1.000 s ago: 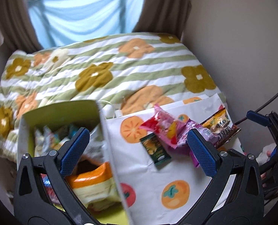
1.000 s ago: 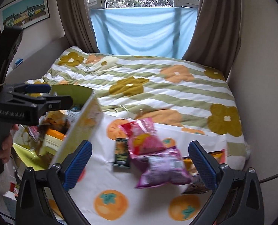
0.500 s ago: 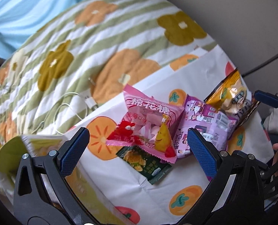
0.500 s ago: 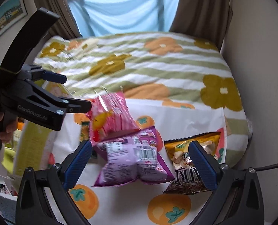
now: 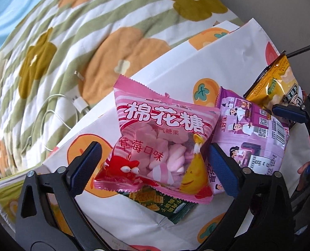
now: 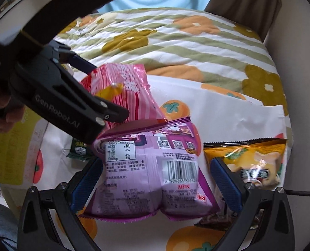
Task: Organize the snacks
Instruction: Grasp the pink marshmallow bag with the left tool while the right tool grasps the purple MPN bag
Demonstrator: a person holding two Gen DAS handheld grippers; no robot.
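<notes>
Since a second ago both claws have closed in on the snack pile, away from the box. The left gripper [image 5: 152, 161] now straddles the pink marshmallow bag [image 5: 161, 146], jaws apart, not yet pinching. The right gripper [image 6: 155, 179] likewise brackets the purple bag [image 6: 152, 175], which lies just beside the pink one. Both lifts appear imminent. The green packet [image 5: 163, 202] lies mostly hidden under the pink bag; the yellow bag [image 6: 253, 159] is cut off behind the right claw.

Soft daylight, strong fisheye warping
</notes>
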